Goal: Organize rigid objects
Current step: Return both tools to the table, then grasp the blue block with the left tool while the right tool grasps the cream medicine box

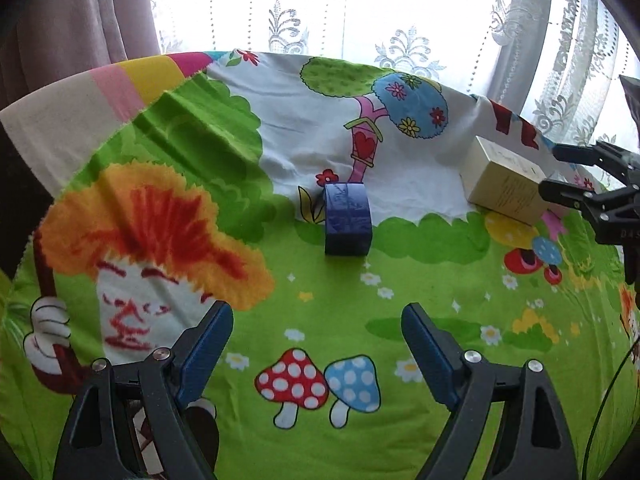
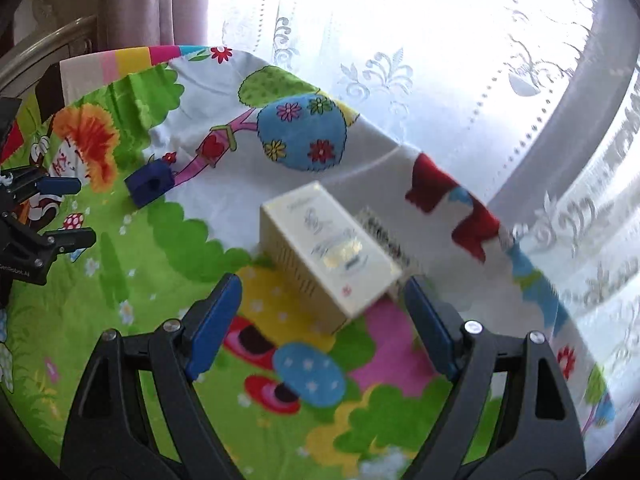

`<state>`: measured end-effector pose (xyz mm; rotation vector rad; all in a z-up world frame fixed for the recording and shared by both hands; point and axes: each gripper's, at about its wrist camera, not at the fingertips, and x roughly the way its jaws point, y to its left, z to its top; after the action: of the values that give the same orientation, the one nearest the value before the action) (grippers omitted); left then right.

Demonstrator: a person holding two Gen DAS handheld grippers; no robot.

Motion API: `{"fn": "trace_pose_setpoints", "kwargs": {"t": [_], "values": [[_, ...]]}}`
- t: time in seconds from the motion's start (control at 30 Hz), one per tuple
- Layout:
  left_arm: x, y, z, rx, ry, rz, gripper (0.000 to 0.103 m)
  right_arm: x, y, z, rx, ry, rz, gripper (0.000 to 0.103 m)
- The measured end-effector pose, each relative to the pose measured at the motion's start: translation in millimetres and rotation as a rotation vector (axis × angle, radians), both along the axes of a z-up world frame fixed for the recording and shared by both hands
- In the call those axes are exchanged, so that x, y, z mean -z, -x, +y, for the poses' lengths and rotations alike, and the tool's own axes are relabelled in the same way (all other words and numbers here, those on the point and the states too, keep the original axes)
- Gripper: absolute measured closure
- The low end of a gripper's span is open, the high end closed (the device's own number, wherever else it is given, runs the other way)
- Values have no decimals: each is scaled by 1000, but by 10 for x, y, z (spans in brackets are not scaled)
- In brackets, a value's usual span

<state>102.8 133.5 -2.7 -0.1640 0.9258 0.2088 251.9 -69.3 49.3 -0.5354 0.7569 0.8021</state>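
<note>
Cartoon tablecloth (image 1: 340,312); left gripper (image 1: 316,320) spread facing blue block (image 1: 347,220); right gripper (image 2: 322,296) spread near cream box (image 2: 324,252).

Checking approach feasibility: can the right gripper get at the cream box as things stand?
Probably yes: the right gripper is open, the cream box lies just ahead between its fingers, and nothing blocks it.

Dark blue block (image 1: 347,218); cream box (image 2: 326,254); bright green cartoon-mushroom cloth (image 1: 420,360); white lace curtain (image 1: 360,8).
</note>
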Motion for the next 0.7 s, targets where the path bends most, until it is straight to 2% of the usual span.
{"fn": "trace_pose_setpoints", "kwargs": {"t": [0.17, 0.33, 0.53, 0.7], "values": [[-30, -108, 6, 18, -17, 6, 16, 253, -194, 161, -142, 45, 117, 17], [-45, -172, 66, 12, -13, -2, 16, 324, 63, 103, -295, -32, 238, 18], [40, -364, 63, -4, 15, 11, 16, 600, 116, 280, -208, 36, 205, 18], [99, -594, 47, -37, -12, 27, 16, 594, 23, 316, -31, -31, 264, 18]]}}
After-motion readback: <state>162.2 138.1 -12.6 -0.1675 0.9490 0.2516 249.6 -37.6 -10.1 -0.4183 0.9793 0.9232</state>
